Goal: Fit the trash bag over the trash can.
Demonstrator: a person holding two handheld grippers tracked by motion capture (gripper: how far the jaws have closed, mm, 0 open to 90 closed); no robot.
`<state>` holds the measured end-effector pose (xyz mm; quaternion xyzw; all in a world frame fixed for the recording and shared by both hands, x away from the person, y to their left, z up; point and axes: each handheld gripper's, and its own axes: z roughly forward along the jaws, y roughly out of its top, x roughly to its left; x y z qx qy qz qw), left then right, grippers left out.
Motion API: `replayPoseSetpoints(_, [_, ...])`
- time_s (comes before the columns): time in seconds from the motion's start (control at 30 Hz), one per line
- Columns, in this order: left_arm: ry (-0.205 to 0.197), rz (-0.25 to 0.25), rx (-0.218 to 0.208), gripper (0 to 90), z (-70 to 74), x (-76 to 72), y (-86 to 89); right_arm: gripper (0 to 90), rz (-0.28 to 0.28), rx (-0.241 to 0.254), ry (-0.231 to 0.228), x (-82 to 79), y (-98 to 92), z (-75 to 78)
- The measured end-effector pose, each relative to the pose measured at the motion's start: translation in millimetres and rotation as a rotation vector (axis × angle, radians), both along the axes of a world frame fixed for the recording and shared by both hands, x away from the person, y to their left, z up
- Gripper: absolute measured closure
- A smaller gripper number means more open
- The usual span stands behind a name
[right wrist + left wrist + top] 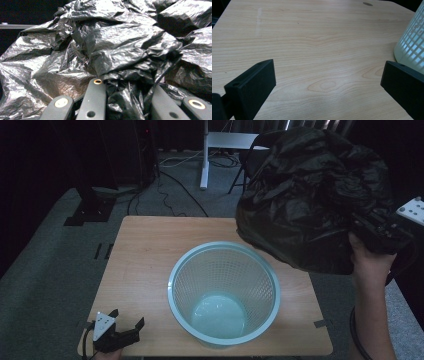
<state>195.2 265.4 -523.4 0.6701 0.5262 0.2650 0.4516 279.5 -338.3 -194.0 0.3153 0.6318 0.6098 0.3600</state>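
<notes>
Black bag (310,195), ballooned, hung above right of the mesh bin (224,292), clamped in the right tool (372,232); lining step looked barely begun, next move needs its mouth spread over the rim. Surface (145,250) left side was free; left tool (122,330) rested apart, empty, near the front edge.

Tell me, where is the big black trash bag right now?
In the high view the black trash bag hangs in the air at the right, clamped in the right gripper, above and just right of the light blue mesh wastebasket on the wooden table.
</notes>
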Motion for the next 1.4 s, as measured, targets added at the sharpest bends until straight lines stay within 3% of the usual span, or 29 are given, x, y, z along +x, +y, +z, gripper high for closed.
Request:
replayPoseSetpoints(0.03, [0.001, -0.002, -0.001, 0.1, 0.0, 0.2, -0.1, 83.1, 0.052, 0.001, -0.006, -8.4, 8.0, 5.5])
replayPoseSetpoints(0.1, [0.0, -0.001, 0.0, 0.1, -0.1, 0.5, -0.3, 83.1, 0.082, 0.002, -0.007, -12.3, 12.0, 8.3])
replayPoseSetpoints(0.13, [0.0, -0.002, -0.001, 0.1, -0.1, 0.5, -0.3, 83.1, 0.136, 0.002, -0.009, -20.5, 20.3, 13.5])
replayPoseSetpoints(0.17, [0.0, -0.002, -0.001, 0.1, 0.0, 0.6, -0.3, 83.1, 0.136, 0.002, -0.009, -20.5, 20.3, 13.5])
replayPoseSetpoints(0.27, [-0.001, -0.004, 0.0, 0.1, 0.4, 0.4, -0.1, 83.0, 0.21, -0.001, -0.005, -33.1, 33.6, 19.6])
replayPoseSetpoints(0.43, [-0.005, -0.007, 0.003, 0.1, 1.2, 0.1, 0.5, 83.0, 0.336, -0.002, 0.034, -47.9, 56.1, 22.3])
replayPoseSetpoints(0.47, [-0.006, -0.006, 0.003, 0.1, 1.3, 0.0, 0.6, 83.0, 0.388, -0.01, 0.066, -51.6, 66.2, 21.5])
replayPoseSetpoints(0.7, [-0.011, -0.01, 0.001, 0.1, 2.1, -0.1, 0.9, 83.0, 0.425, -0.077, 0.119, -62.4, 93.9, 19.3])
replayPoseSetpoints(0.8, [-0.011, -0.012, 0.0, 0.1, 2.3, 0.3, 1.1, 83.0, 0.469, -0.074, 0.132, -68.9, 97.5, 24.4])
replayPoseSetpoints(0.93, [-0.014, -0.014, 0.0, 0.1, 2.4, 1.5, 0.2, 83.0, 0.486, -0.081, 0.097, -89.4, 95.5, 38.4])
replayPoseSetpoints(1.07, [-0.017, -0.018, 0.0, 0.1, 2.9, 2.1, -1.6, 83.0, 0.483, -0.11, 0.084, -99.6, 96.8, 42.7])
replayPoseSetpoints(1.1, [-0.017, -0.021, -0.001, 0.1, 3.0, 2.2, -1.8, 83.0, 0.502, -0.112, 0.1, -99.6, 98.2, 42.5])
replayPoseSetpoints(1.17, [-0.017, -0.021, 0.0, 0.1, 3.2, 2.3, -2.1, 83.0, 0.488, -0.132, 0.108, -99.1, 101.9, 40.7])
replayPoseSetpoints(1.27, [-0.018, -0.023, 0.001, 0.1, 3.3, 2.4, -2.3, 82.9, 0.497, -0.141, 0.155, -88.9, 107.5, 33.9])
replayPoseSetpoints(1.4, [-0.017, -0.027, 0.001, 0.1, 3.2, 3.1, -2.5, 82.9, 0.535, -0.162, 0.27, -62.5, 122.8, 12.0])
